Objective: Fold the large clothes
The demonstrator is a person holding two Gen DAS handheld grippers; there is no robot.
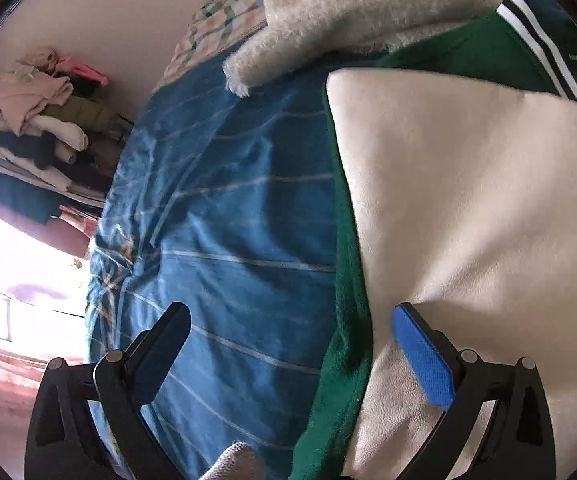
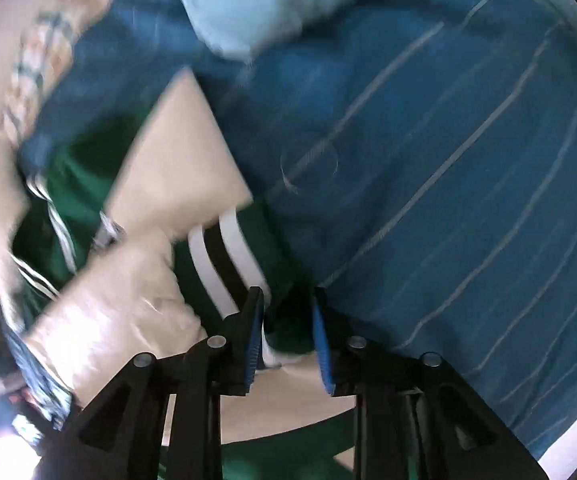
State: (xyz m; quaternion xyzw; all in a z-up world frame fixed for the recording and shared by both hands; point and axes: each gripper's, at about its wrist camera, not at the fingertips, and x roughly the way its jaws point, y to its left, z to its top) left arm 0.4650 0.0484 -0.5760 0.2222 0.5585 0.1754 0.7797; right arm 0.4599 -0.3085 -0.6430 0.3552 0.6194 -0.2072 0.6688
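Observation:
A green jacket with white stripes and a cream lining (image 1: 468, 200) lies on a blue striped bedspread (image 1: 228, 208). My left gripper (image 1: 288, 332) is open and empty, its jaws wide apart over the jacket's green edge (image 1: 348, 320) and the bedspread. In the right wrist view the jacket (image 2: 216, 264) lies at left on the bedspread (image 2: 448, 160), blurred. My right gripper (image 2: 286, 320) is shut on a fold of the jacket's green fabric (image 2: 288, 328).
A fluffy white blanket (image 1: 348, 12) and a patterned pillow (image 1: 224, 20) lie at the head of the bed. A heap of clothes (image 1: 44, 128) stands by the wall at left. A light blue cloth (image 2: 248, 0) lies at the far end in the right wrist view.

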